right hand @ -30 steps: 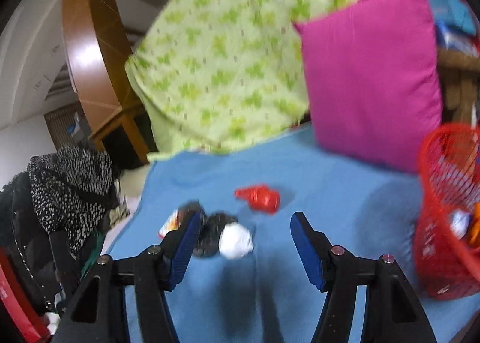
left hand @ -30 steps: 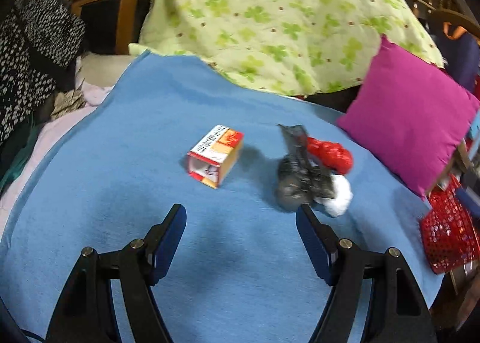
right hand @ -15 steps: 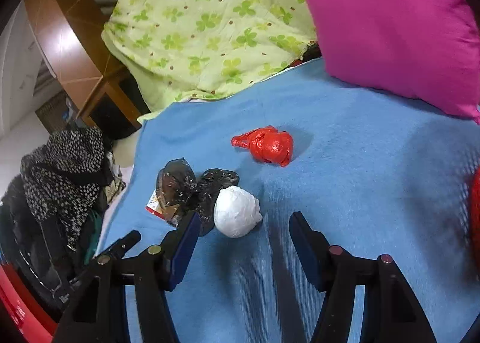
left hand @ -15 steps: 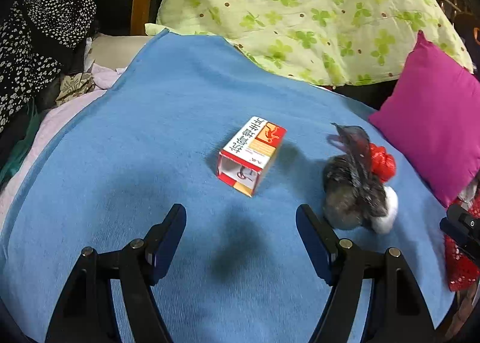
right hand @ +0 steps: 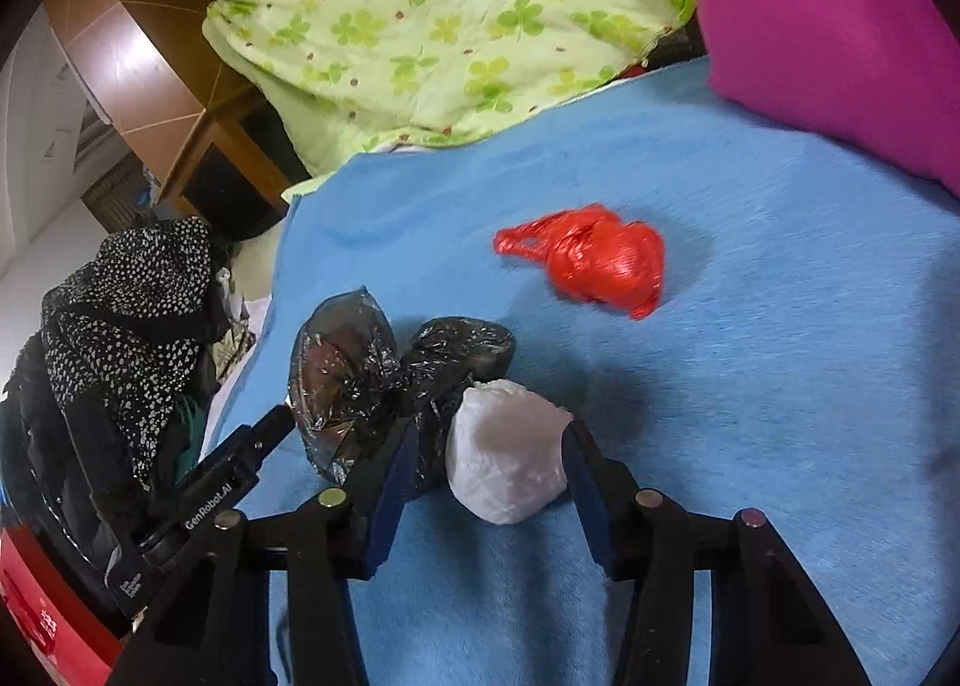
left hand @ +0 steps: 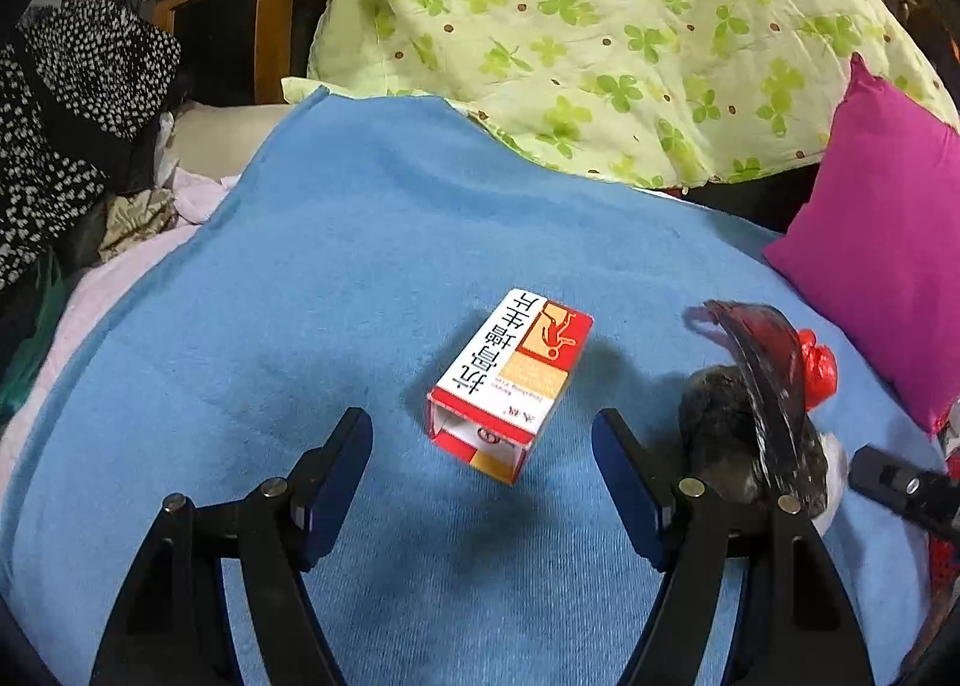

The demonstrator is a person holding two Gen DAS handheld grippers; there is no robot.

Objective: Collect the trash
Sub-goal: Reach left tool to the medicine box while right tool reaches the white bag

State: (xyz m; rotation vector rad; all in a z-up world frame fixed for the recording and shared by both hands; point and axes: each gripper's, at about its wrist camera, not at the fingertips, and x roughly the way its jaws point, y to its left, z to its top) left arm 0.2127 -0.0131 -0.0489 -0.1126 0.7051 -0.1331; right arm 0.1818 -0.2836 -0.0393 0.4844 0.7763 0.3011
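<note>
On the blue blanket (left hand: 288, 278) covering the bed, the left wrist view shows a small red, white and orange carton (left hand: 510, 383) lying on its side with its open end toward the camera. It sits just ahead of the left hand-held gripper (left hand: 482, 434), whose fingers are spread wide on either side of it and hold nothing. The right wrist view does not show the carton, since the black plastic bag (right hand: 384, 380) blocks that part of the blanket.

The right view gives a clear look at a white wad of trash (right hand: 507, 452). It rests between the widely parted fingers of the right hand-held gripper (right hand: 486, 455), which bracket it closely without clamping it. The black plastic bag touches the wad on its left, and a knotted red plastic bag (right hand: 594, 260) lies apart, farther back. From the left view the red bag (left hand: 817, 368) shows only as a sliver behind the black bag (left hand: 750, 422).

A magenta pillow (left hand: 882, 242) and a green clover-print quilt (left hand: 600, 26) border the blanket.
</note>
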